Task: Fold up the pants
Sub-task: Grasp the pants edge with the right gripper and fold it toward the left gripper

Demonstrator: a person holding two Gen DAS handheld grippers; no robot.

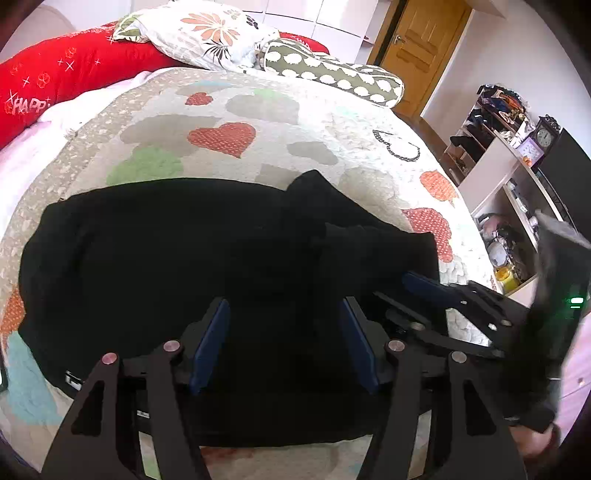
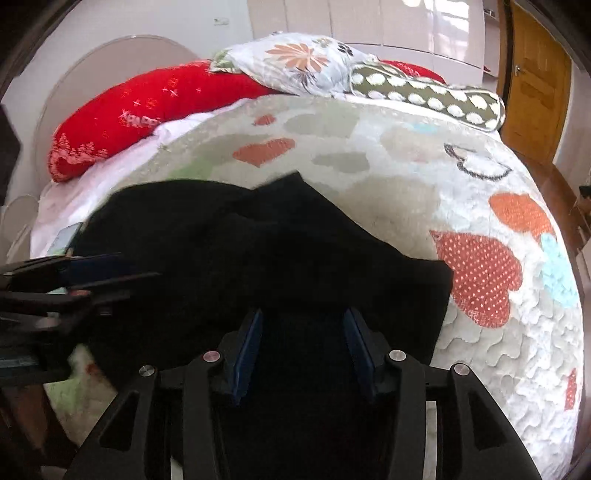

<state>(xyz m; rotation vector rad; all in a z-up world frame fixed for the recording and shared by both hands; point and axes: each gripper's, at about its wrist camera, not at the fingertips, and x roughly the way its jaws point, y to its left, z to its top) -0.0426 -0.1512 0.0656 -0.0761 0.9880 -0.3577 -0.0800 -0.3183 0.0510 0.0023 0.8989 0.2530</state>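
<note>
Black pants (image 1: 177, 251) lie bunched in a wide folded heap across the heart-patterned quilt (image 1: 221, 110), with a peak of cloth at their far edge. My left gripper (image 1: 284, 314) hovers over the near part of the pants, its blue pads apart and no cloth pinched between them. In the right wrist view the pants (image 2: 258, 243) fill the middle, and my right gripper (image 2: 303, 321) stands open over their right end. Each gripper shows in the other's view: the right gripper (image 1: 428, 286) at the right, the left gripper (image 2: 99, 266) at the left edge.
A red pillow (image 1: 55, 81), a floral pillow (image 1: 207, 33) and a dotted bolster (image 1: 332, 70) lie at the head of the bed. A cluttered white shelf (image 1: 495, 177) with a clock (image 1: 546, 136) stands to the right, beyond it a wooden door (image 1: 424, 40).
</note>
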